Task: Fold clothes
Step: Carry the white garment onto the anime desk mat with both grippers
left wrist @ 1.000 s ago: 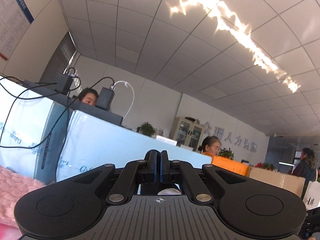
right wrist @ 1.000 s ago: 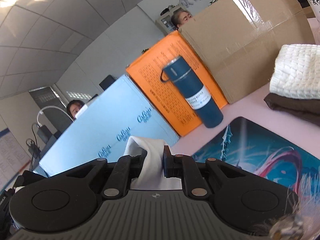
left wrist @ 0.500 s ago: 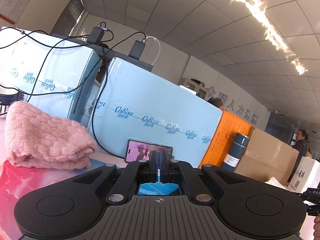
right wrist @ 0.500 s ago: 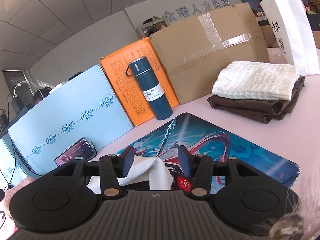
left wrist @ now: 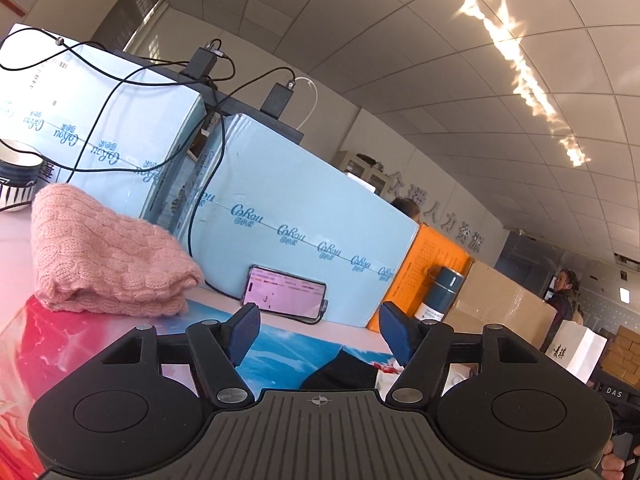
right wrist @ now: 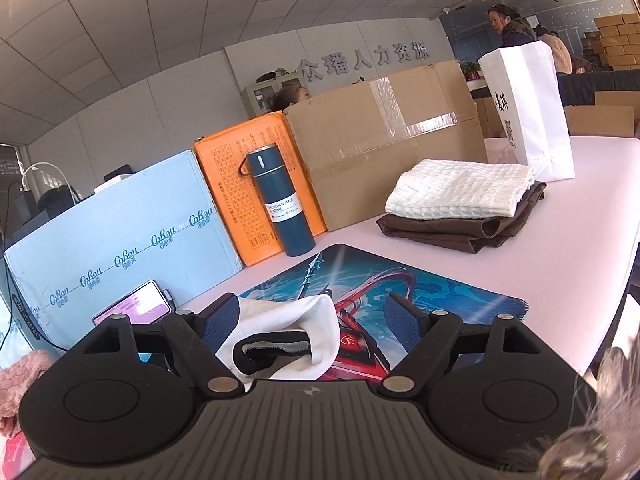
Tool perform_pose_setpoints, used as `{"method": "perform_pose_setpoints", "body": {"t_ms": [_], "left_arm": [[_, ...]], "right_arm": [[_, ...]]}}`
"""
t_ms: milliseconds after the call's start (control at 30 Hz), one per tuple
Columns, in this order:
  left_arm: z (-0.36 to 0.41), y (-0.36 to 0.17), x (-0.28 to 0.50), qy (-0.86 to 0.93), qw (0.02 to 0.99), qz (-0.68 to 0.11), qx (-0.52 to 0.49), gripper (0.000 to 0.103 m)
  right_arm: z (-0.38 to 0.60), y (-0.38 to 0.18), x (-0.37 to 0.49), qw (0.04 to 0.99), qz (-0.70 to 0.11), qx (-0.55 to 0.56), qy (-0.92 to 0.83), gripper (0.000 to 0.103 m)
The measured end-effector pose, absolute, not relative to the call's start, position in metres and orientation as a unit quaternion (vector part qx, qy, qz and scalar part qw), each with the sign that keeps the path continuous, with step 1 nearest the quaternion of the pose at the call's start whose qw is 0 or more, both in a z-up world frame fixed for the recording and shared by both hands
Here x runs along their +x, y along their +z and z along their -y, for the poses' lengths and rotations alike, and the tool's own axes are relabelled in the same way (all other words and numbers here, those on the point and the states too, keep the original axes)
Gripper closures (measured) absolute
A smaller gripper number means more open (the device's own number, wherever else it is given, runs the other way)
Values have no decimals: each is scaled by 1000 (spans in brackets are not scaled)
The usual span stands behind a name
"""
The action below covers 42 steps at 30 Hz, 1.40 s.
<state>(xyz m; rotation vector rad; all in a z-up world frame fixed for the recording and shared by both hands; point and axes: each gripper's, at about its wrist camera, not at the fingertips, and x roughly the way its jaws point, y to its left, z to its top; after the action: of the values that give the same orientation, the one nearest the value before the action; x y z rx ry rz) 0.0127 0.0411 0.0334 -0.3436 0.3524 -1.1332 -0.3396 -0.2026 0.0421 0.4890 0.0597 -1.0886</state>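
A white garment with black trim (right wrist: 298,340) lies bunched on the colourful desk mat (right wrist: 420,292), between the fingers of my right gripper (right wrist: 310,326), which is open and not clamping it. In the left wrist view my left gripper (left wrist: 320,332) is open and empty above the mat (left wrist: 280,352); a dark bit of the garment (left wrist: 340,372) shows just below its fingers. A folded pink knit sweater (left wrist: 100,256) lies at the left. A folded white knit on a folded brown garment (right wrist: 460,208) lies at the right.
Light blue cartons (left wrist: 304,216), an orange box (right wrist: 248,184), a cardboard box (right wrist: 384,140) and a dark blue vacuum bottle (right wrist: 280,204) line the back. A phone (left wrist: 284,292) leans on a carton. A white bag (right wrist: 528,108) stands far right. A bowl (left wrist: 16,176) sits far left.
Both grippers tilted down from the ceiling towards the table. The right gripper let go of the white garment and opened wide. The left gripper, shut before, has opened.
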Motion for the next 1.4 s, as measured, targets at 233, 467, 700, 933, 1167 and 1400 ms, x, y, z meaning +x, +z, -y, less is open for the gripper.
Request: {"method": "perform_pose_setpoints", "body": {"t_ms": [233,467,700,933,1167,1400], "left_arm": [[-12,40,24,-520,826,-173,-129,31],[27,47,39,-514,833,-186,-90,26],[140,45,76,-559,787,-257,-38,18],[247,10,79,-581,758,-294,43,18],[287,-25,59,-598,721,-324,134,19],[286,-30,35,-618,713,-279,179,52]], "right_arm": [[206,40,-334,843,-43,196,-500,19],[261,33,-300,884,-115,156,-425,17],[298,24,-257,909,-177,130,-353,12],[314,7,-230,916,-214,130,-313,9],[322,-4,-238,904,-218,158,-331,9],[319,-11,-248,883,-201,186,-381,12]]}}
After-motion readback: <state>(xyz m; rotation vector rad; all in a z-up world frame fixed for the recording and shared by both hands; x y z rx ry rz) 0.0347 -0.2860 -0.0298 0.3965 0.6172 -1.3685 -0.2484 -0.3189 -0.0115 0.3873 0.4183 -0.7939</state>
